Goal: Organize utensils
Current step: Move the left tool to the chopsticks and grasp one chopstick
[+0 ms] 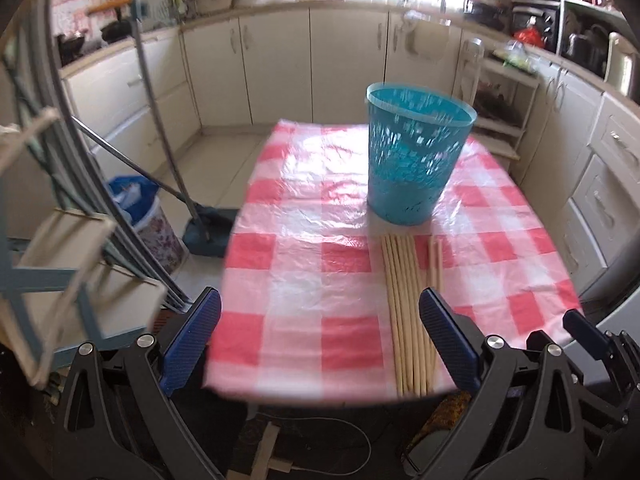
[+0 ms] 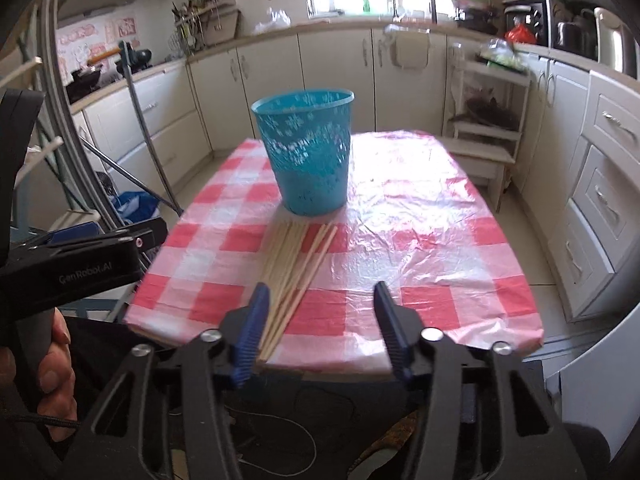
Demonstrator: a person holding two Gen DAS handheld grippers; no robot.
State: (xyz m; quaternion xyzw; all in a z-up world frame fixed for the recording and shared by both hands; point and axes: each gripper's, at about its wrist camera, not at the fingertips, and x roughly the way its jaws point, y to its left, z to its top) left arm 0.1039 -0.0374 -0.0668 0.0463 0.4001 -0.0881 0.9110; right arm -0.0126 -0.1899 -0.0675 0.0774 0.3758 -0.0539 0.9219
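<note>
Several long wooden chopsticks point(image 1: 404, 312) lie side by side on the red and white checked tablecloth point(image 1: 304, 264), running from the near edge toward a teal perforated basket point(image 1: 416, 160) that stands upright behind them. My left gripper point(image 1: 320, 336) is open and empty, above the table's near edge, left of the chopsticks. In the right wrist view the chopsticks point(image 2: 292, 272) lie in front of the basket point(image 2: 308, 152). My right gripper point(image 2: 320, 320) is open and empty, just right of the chopsticks' near ends. The left gripper's body point(image 2: 80, 256) shows at the left there.
The table point(image 2: 440, 240) stands in a kitchen with cream cabinets point(image 2: 332, 80) around it. A mop and blue bucket point(image 1: 132, 204) stand on the floor left of the table. A white shelf rack point(image 2: 484, 132) stands at the right rear.
</note>
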